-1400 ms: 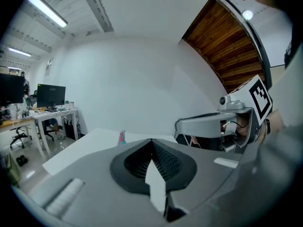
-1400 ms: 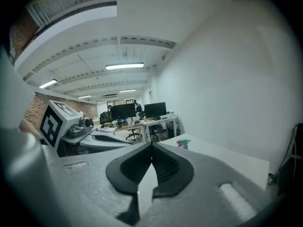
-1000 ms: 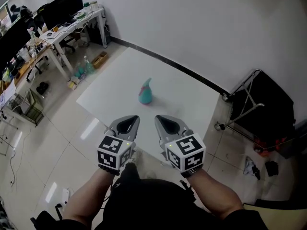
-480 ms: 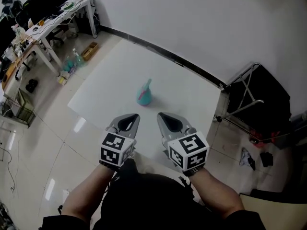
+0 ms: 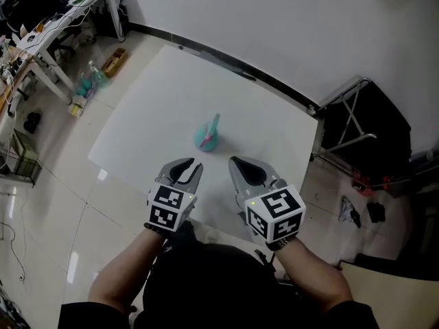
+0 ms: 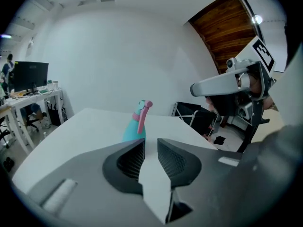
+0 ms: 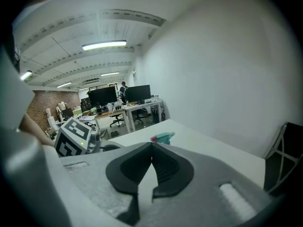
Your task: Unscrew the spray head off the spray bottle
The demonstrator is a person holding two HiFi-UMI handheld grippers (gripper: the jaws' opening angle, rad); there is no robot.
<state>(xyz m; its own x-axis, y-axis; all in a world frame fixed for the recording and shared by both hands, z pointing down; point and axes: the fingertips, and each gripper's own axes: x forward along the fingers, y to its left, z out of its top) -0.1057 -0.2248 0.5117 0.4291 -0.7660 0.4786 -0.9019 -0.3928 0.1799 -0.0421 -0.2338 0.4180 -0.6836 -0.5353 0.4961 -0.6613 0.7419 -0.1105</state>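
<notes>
Nearest first: left gripper [image 5: 193, 164] at the near edge of the white bench [image 5: 147, 108], fingers [image 6: 129, 159] a narrow gap apart, having just been opening, with nothing between them but bare bench. Right gripper [image 5: 234, 160] sits alongside, level with it. Its fingers [image 7: 166, 167] are pressed together at the tips and hold nothing. Beyond both, the spray bottle [image 5: 206, 138] stands upright on the bench, teal body with pink spray head [image 5: 215, 123] on top. It is ahead of the fingertips and roughly between the two grippers, a shade nearer the left one's line, touching neither. From the left gripper view the bottle sits just left of the gap and past the tips. From the right gripper view it shows small, just over the closed tips, further off. Judgement: this is the approach, and no grasp has begun. It likely goes best if one gripper opens wide and clamps the teal body low to stop it spinning or tipping. The other would take the head where it meets the body, not by the thin pink lever, which would probably flex. The right fingers must part before they are of any use.
</notes>
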